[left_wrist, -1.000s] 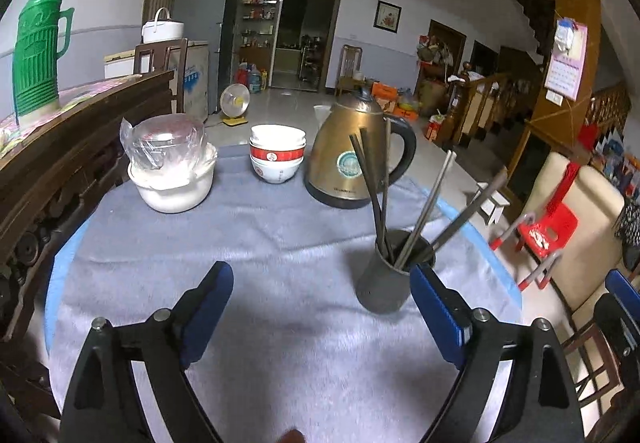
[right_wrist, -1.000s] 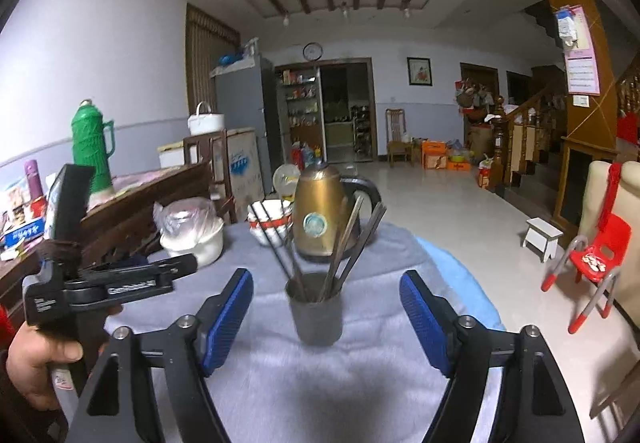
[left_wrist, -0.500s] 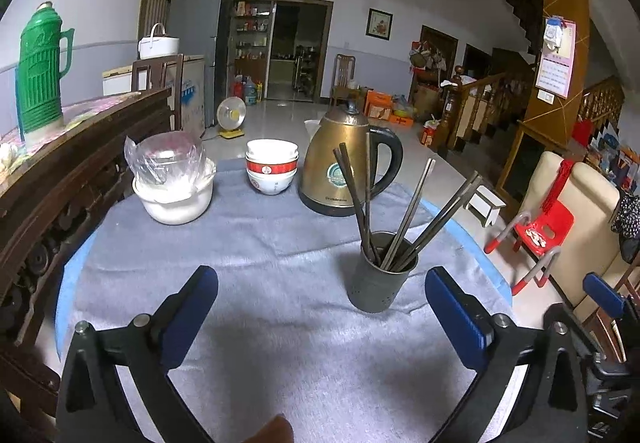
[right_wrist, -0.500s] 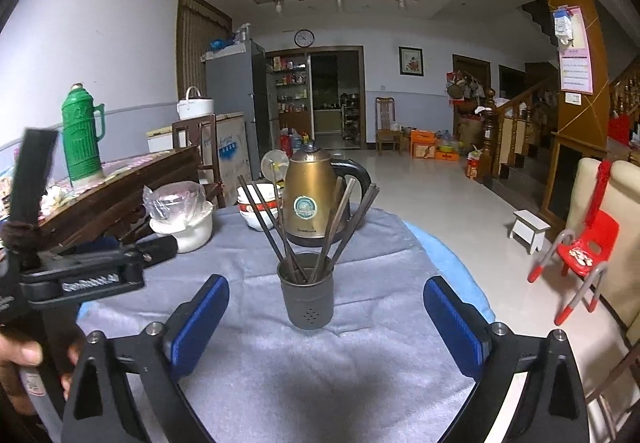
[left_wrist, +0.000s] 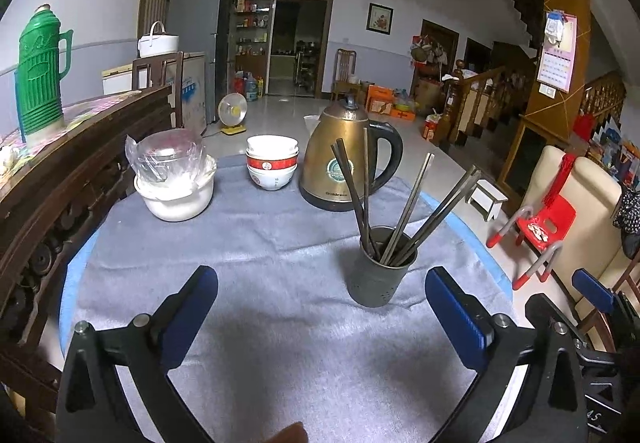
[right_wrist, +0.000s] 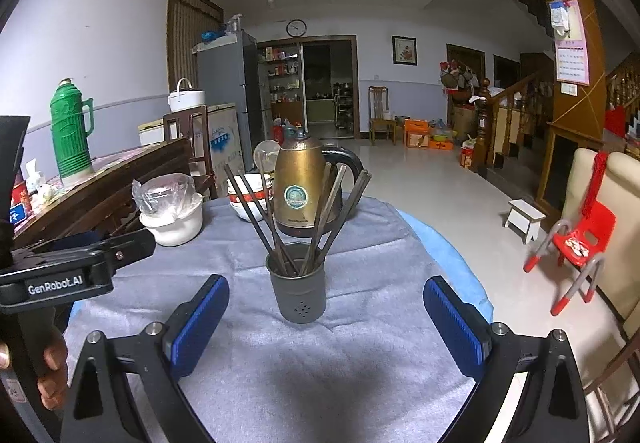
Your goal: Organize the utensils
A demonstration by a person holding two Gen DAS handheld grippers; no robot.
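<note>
Both the left gripper (left_wrist: 320,307) and right gripper (right_wrist: 326,317) hang spread wide and empty, just short of the cup (right_wrist: 298,291). The chopsticks (right_wrist: 280,219) stand fanned inside it, in front of the kettle (right_wrist: 302,191). Risk: clipping the leaning sticks could tip the cup.

"GenRobot.AI" stands on the left gripper (right_wrist: 120,255).

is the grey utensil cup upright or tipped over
Upright. The grey cup stands on its base on the grey cloth, with the chopsticks fanning out of its open top.
</note>
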